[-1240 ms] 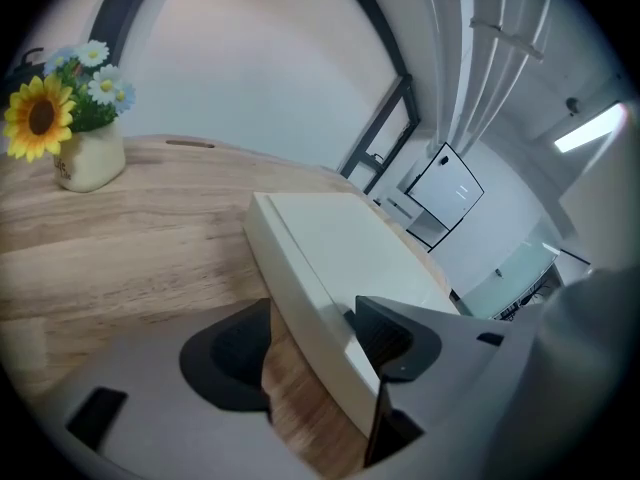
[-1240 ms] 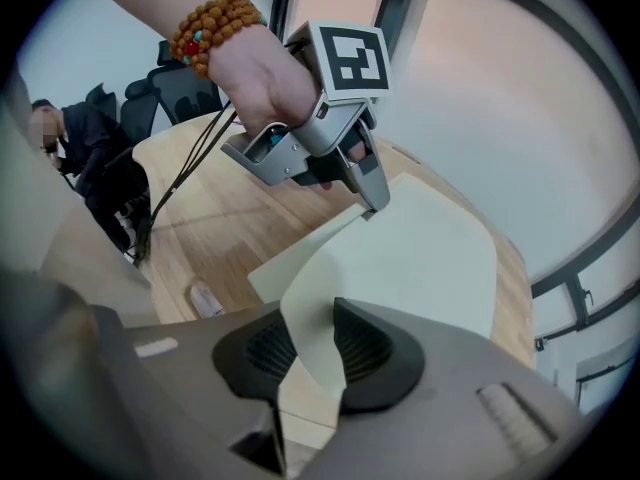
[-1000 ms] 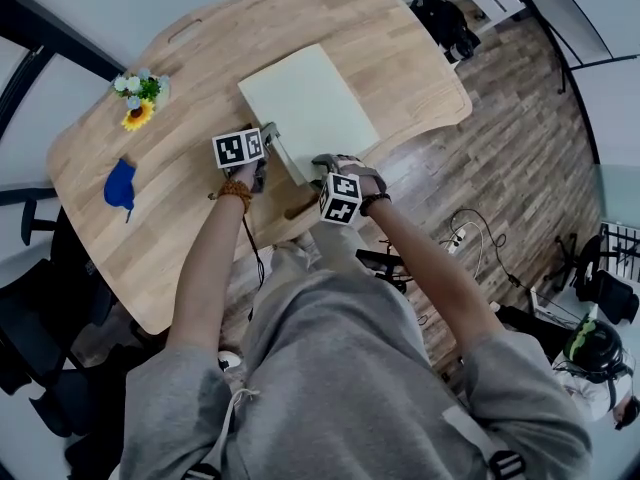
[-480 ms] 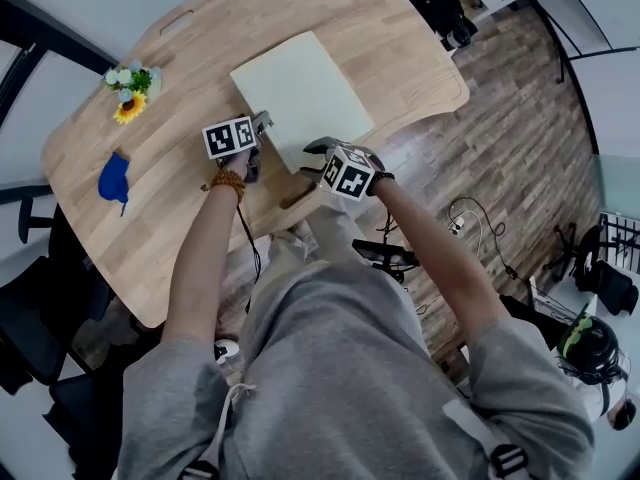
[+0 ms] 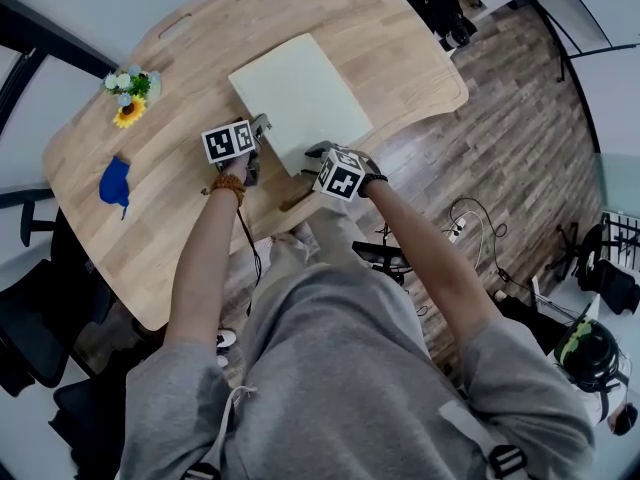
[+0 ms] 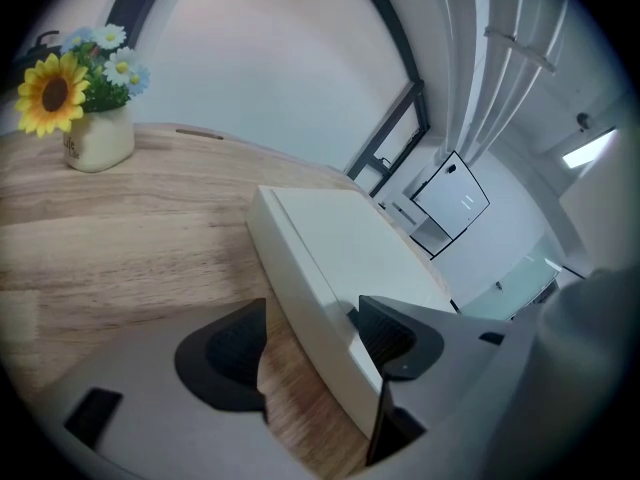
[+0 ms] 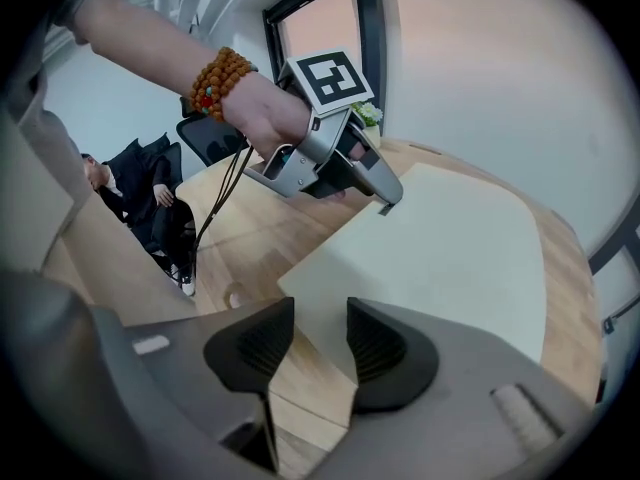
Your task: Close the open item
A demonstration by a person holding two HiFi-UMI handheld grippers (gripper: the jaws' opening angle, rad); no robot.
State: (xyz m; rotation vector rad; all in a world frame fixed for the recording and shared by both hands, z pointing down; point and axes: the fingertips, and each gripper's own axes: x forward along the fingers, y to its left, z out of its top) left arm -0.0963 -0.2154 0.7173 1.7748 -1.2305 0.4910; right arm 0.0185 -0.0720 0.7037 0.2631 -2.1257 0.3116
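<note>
Hovering mid-frame in the head view, our right gripper [image 5: 312,151] holds its jaws partly spread and empty at the near corner of the cream case [image 5: 300,93], lying shut at upper centre. Our left gripper [image 6: 313,310] straddles its left edge, jaws wide, not pinching. Beyond, upper left, stands a sunflower pot [image 5: 130,96].

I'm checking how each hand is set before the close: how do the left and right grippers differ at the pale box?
The left gripper's jaws stand wide; the right gripper's sit closer together. The left gripper straddles the pale box's side edge, one jaw above its top, the other over the table; the right gripper points at its near corner. Shared: both are open, neither pad pressing the box.
</note>
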